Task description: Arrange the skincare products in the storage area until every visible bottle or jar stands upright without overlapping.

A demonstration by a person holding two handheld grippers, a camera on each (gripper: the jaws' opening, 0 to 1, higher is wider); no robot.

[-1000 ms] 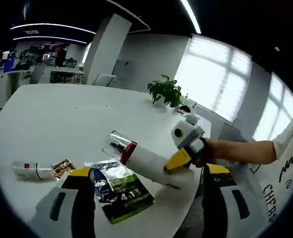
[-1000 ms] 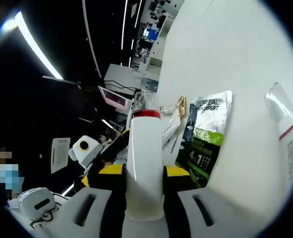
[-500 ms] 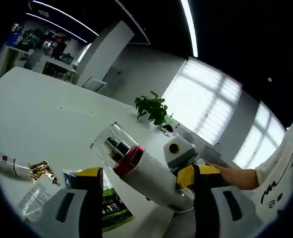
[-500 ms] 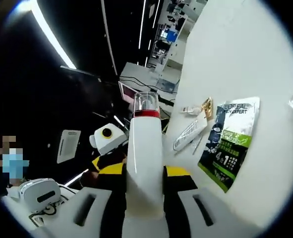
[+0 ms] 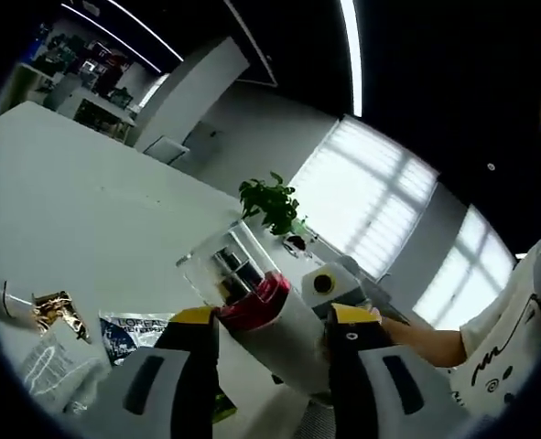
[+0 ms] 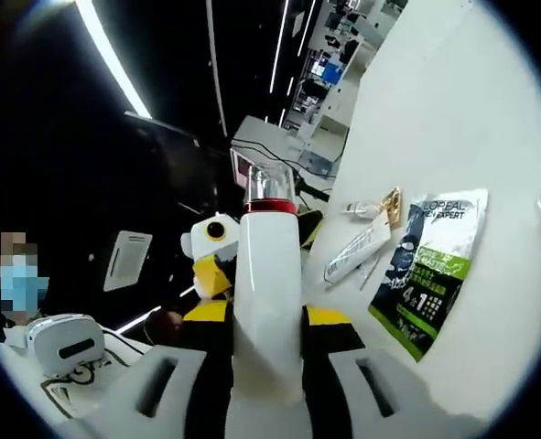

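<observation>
Two hand-held grippers meet on bottle [image 6: 268, 302]: right hand-held gripper [image 6: 266, 340] clamps body, left hand-held gripper [image 5: 268, 322] brackets red collar, contact unclear, likely handover for uprighting. Sachet [image 6: 429, 270] flat on desk [image 6: 490, 119] beyond.

Left claw [image 5: 272, 322] moved in around white bottle [image 5: 284, 325] near red collar; jaws narrowed.

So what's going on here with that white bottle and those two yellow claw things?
A person is working two handheld grippers over a white table. The right gripper is clamped on the body of a white bottle with a red ring and clear cap, held off the table. The left gripper has its jaws on either side of the bottle's cap end. On the table lie a green-and-black sachet, a clear packet and a small gold-capped tube.
</observation>
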